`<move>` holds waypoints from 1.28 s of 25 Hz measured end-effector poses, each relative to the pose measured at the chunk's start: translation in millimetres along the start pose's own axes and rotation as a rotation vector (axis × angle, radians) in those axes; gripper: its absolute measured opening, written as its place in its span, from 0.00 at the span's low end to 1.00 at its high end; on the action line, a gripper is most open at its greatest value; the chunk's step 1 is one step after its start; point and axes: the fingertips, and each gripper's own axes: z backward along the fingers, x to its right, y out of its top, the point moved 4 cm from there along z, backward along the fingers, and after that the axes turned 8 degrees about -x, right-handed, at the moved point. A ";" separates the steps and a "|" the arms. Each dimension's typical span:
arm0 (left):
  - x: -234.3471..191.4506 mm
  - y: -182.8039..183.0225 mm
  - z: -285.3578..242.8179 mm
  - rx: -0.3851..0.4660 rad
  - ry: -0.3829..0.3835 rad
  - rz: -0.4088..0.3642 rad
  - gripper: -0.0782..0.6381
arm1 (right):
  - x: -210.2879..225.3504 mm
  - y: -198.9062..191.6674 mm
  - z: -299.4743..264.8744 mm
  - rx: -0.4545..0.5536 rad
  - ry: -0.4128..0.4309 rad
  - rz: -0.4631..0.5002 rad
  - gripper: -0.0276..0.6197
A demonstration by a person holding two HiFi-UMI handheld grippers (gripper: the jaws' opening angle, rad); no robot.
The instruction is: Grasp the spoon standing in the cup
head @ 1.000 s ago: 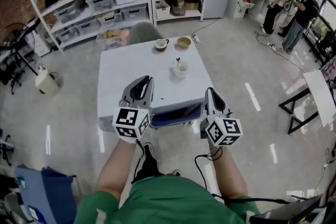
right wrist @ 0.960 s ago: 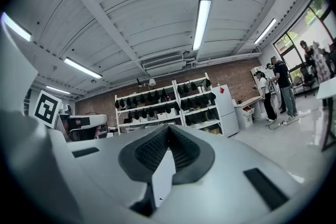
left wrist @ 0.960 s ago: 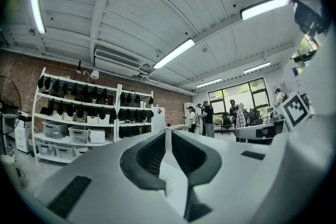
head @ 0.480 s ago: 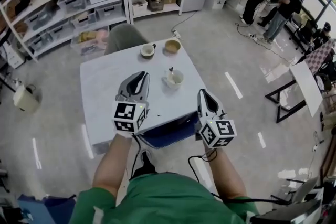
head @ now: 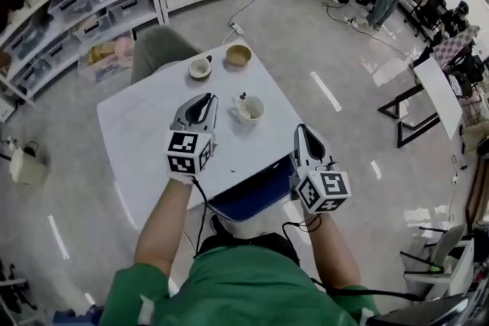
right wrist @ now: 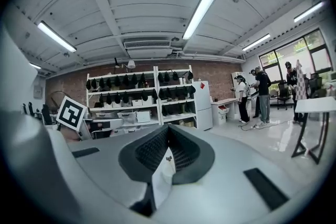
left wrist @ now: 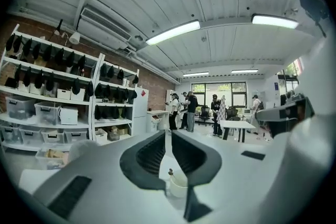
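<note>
The spoon (head: pixel 241 98) stands upright in the cup (head: pixel 250 110), near the left gripper (head: pixel 203 99), just to its right. The right gripper (head: pixel 300 131) sits farther back. Both are closed and empty.

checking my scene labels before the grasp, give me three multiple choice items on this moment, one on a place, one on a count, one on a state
1. Where is the cup that holds the spoon?
A. on a shelf
B. on the white table, just right of the left tool
C. on the floor

2. How many vessels stand on the table?
A. one
B. three
C. five

3. What is the spoon's state?
A. standing in the cup, untouched
B. clamped in the left tool
C. lying flat on the table

Answers:
1 B: the head view shows the cup on the table beside the left tool's tip.
2 B: that cup, a second cup and a bowl.
3 A: the spoon rises from the cup, and the left tool is shut on nothing, apart from it.
</note>
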 end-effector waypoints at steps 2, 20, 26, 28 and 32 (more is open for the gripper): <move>0.4 -9.8 -22.9 -0.033 -0.025 0.014 0.18 | 13.0 -3.2 -3.6 -0.007 -0.014 -0.011 0.08; 15.6 -123.1 -222.2 -0.501 -0.168 0.132 0.35 | 156.8 -25.4 -9.5 -0.042 -0.124 -0.115 0.08; 18.1 -145.7 -260.4 -0.616 -0.220 0.130 0.35 | 181.3 -31.7 -1.2 -0.048 -0.186 -0.138 0.08; 19.1 -150.6 -269.4 -0.645 -0.229 0.128 0.35 | 186.0 -31.1 -0.6 -0.052 -0.202 -0.144 0.08; 18.9 -158.1 -283.9 -0.678 -0.255 0.123 0.35 | 189.2 -34.7 -5.4 -0.052 -0.223 -0.154 0.08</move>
